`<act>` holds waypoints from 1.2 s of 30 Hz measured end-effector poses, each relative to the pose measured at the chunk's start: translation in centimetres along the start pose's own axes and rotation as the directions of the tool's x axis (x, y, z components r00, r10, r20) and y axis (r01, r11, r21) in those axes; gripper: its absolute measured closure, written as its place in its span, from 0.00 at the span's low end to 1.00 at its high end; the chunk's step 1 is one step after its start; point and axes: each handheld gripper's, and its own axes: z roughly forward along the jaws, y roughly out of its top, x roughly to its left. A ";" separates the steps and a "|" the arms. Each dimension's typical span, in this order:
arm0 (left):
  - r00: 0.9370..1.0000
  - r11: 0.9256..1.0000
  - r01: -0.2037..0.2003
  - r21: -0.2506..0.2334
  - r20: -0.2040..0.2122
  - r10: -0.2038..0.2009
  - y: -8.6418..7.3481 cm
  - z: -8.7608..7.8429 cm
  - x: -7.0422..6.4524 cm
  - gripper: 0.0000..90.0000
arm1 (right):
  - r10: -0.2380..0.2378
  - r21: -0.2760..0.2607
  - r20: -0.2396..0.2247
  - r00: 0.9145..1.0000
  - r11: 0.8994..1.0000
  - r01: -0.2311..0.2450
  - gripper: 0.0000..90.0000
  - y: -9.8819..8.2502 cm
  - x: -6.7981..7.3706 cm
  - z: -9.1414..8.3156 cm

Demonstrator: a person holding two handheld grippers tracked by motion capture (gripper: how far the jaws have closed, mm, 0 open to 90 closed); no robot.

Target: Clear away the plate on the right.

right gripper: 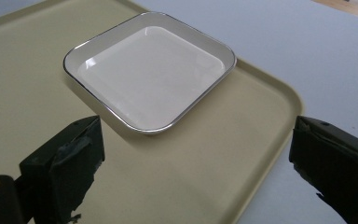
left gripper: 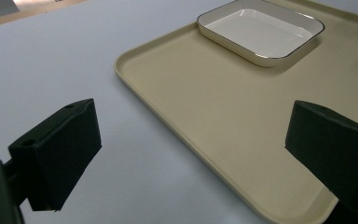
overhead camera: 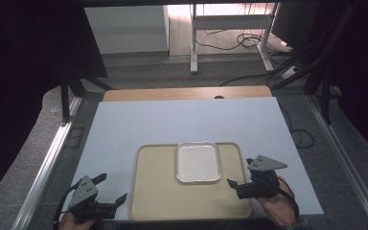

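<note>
Beige tray (overhead camera: 172,191) on the tabletop (overhead camera: 124,129) carries a white dish (overhead camera: 198,162) at its far edge; your left gripper (overhead camera: 109,188) and right gripper (overhead camera: 238,178) flank it, jaws wide, empty.

The high view is dim and slightly soft, with both side edges falling into near black; the brightest patch sits at top centre, where the floor beyond is washed out. The pale surface (overhead camera: 182,124) is evenly lit with a faint bluish cast. In both gripper views light is soft and diffuse. The white dish (right gripper: 149,70) carries small glints along its rim at upper left of the right gripper view and casts a thin shadow on the tray (right gripper: 223,158). The near black fingers (left gripper: 60,149) look slightly blurred.
</note>
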 end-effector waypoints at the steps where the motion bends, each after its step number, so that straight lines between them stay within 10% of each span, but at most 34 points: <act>1: 1.000 1.000 0.000 0.000 0.000 0.000 0.0 0.0 0.0 0.03 | 0.002 -0.001 0.003 1.000 1.000 -0.002 0.04 -0.1 -0.1 -0.1; 36: 1.000 1.000 0.001 0.003 -0.004 -0.001 0.0 0.0 0.0 0.03 | 0.073 -0.034 0.149 0.986 0.997 -0.069 0.03 -3.8 -2.3 -4.8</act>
